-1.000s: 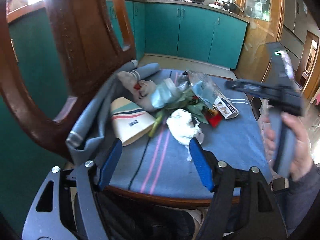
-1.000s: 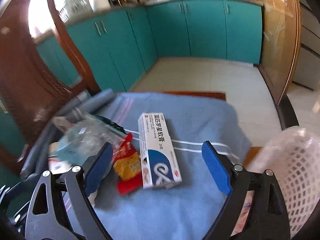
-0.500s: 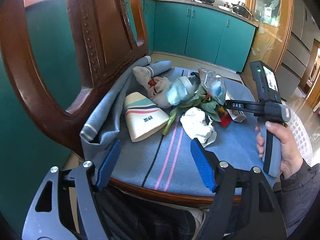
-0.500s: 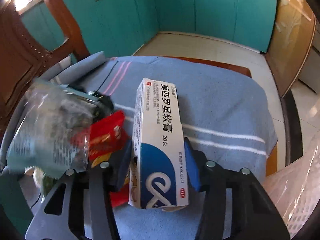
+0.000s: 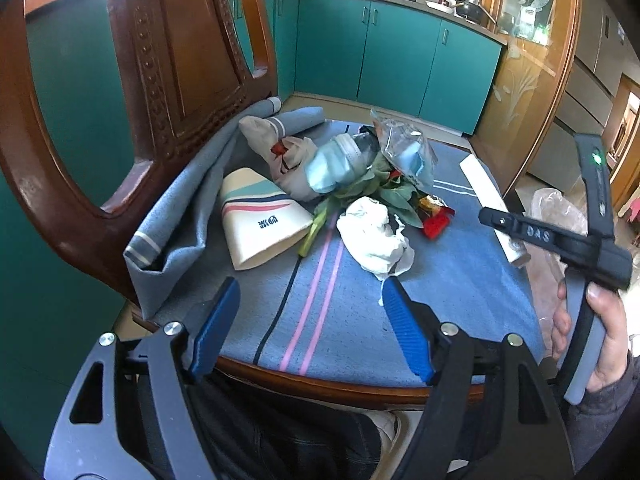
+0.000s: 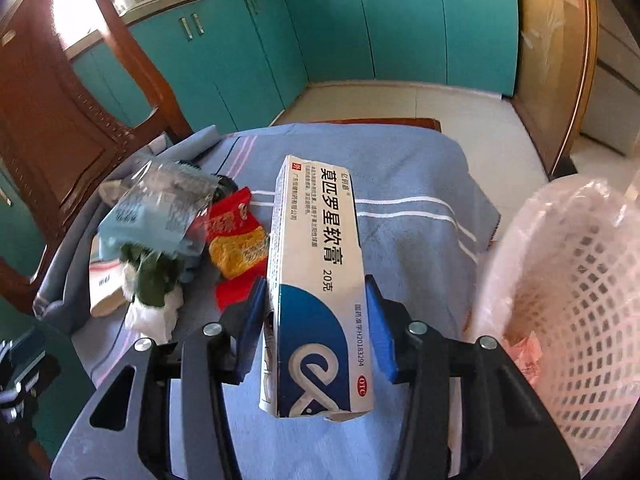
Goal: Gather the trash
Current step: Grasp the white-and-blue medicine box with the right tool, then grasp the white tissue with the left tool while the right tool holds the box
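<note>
right hand-held gripper [image 6: 316, 322] clamping ointment box [image 6: 316, 280], jaws just closing; next, carrying it to white basket [image 6: 576, 280]; left hand-held gripper [image 5: 310, 326] gaping.

I see a white and blue box [image 6: 320, 280] between my blue pads [image 6: 378, 328], over a blue cloth [image 6: 400, 184] with white stripes.

Black gripper frames [image 6: 316, 332]; blue jaws; silver screws; grey sleeve [image 5: 600, 420].

- White-and-blue ointment box [image 6: 320, 292]: clamped lengthwise, raised off the blue cloth.
- Crumpled tissue [image 5: 374, 236], red wrapper [image 6: 234, 236], face mask [image 5: 332, 164], paper cup [image 5: 262, 220]: heaped on the cloth.
- White mesh bin [image 6: 576, 280]: lined, just right.
</note>
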`<action>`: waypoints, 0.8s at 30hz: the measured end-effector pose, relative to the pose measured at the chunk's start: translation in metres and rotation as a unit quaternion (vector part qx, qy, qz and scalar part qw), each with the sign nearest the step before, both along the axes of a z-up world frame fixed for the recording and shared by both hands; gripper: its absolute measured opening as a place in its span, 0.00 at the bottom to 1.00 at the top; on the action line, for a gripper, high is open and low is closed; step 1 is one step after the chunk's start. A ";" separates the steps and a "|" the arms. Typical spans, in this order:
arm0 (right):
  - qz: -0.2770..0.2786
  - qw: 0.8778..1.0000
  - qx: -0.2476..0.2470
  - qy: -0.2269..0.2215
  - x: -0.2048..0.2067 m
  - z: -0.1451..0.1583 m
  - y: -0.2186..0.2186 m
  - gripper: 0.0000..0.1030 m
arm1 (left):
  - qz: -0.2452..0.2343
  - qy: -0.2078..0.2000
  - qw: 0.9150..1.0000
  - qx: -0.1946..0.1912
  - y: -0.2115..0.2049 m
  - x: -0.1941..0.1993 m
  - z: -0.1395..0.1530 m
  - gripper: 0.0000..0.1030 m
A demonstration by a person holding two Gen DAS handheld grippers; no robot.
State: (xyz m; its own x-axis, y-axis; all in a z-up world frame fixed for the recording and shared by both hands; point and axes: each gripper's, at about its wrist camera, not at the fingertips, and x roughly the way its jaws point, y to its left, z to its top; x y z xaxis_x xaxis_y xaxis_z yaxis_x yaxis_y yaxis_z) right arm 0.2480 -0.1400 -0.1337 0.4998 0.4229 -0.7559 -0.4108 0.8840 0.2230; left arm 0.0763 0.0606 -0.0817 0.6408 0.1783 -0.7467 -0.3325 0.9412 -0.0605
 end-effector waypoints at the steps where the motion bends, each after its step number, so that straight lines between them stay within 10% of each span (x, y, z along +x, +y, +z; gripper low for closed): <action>1: 0.009 1.000 0.008 0.002 -0.001 0.000 0.002 0.47 | 0.001 0.000 1.000 0.000 0.000 0.000 0.000 0.72; 24: 0.057 0.998 -0.005 0.013 -0.017 -0.009 0.022 0.47 | -0.006 0.008 0.998 -0.060 0.001 0.035 -0.018 0.72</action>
